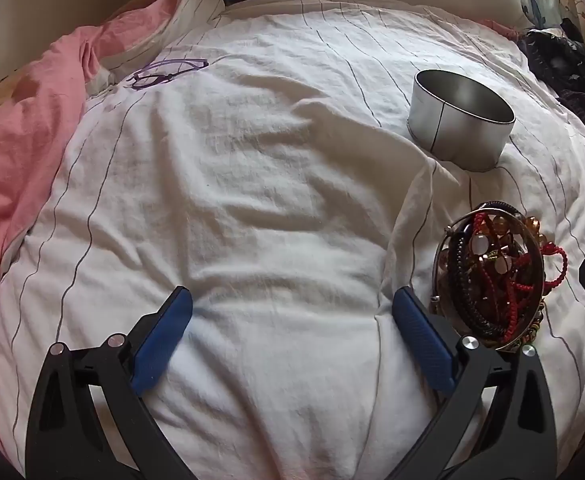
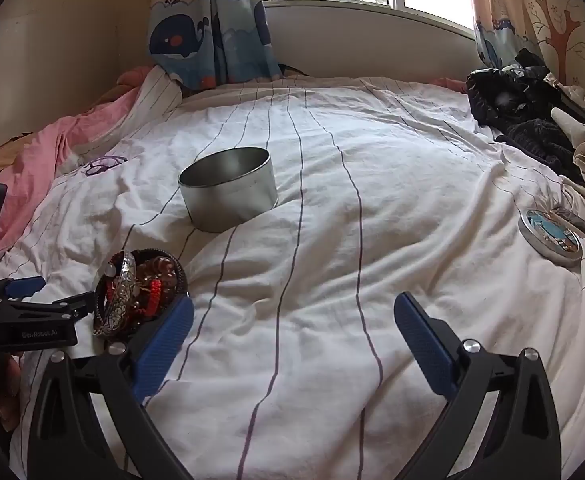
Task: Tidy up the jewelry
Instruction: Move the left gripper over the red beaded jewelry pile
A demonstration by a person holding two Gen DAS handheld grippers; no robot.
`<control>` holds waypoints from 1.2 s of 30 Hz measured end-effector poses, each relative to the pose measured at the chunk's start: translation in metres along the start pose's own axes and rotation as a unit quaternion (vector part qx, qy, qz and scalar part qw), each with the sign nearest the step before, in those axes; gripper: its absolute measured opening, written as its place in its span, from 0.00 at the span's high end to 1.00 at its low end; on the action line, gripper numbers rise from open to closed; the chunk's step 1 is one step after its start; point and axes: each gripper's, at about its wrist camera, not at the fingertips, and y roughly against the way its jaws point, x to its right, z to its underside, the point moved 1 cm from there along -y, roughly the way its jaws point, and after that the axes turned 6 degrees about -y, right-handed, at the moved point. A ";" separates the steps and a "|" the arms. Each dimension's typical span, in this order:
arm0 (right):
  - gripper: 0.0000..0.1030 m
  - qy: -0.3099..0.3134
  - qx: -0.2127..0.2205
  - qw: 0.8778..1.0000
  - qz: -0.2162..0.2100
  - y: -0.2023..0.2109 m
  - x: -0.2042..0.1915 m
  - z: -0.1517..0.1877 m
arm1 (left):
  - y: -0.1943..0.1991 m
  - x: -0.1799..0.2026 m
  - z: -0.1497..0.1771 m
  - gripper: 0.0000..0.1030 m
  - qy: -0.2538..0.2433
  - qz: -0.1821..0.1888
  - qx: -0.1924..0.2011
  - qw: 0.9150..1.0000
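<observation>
A pile of jewelry [image 1: 492, 276], with red cords, dark and amber beads and a silver bangle, lies on the white striped bedspread. It also shows in the right wrist view [image 2: 140, 290]. An open, empty round metal tin [image 1: 458, 114] stands farther back, also seen in the right wrist view [image 2: 228, 188]. My left gripper [image 1: 292, 320] is open and empty, just left of the pile. My right gripper [image 2: 294, 328] is open and empty, just right of the pile. The left gripper's body [image 2: 20, 312] shows at the left edge of the right wrist view.
Purple glasses [image 1: 168, 72] lie at the far left by a pink blanket [image 1: 24, 128]. A round tin lid [image 2: 550, 238] with a picture lies at the right. Dark clothes [image 2: 524, 116] are heaped at the far right. Curtains [image 2: 208, 28] and a window are behind the bed.
</observation>
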 end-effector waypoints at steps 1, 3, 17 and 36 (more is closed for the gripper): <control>0.06 -0.001 -0.002 1.000 0.001 0.000 0.000 0.000 | 0.001 0.001 0.000 0.06 -0.002 -0.002 0.001 1.000; 0.06 -0.003 -0.006 1.000 0.004 0.003 -0.002 0.001 | 0.003 0.002 0.002 0.06 -0.004 -0.006 0.003 1.000; 0.06 -0.006 -0.003 1.000 0.006 -0.001 0.002 -0.001 | 0.046 0.021 0.001 0.06 -0.044 0.079 0.083 0.992; 0.06 -0.008 -0.006 1.000 0.005 -0.002 0.003 -0.002 | 0.023 0.025 -0.012 0.54 -0.037 0.141 0.062 0.987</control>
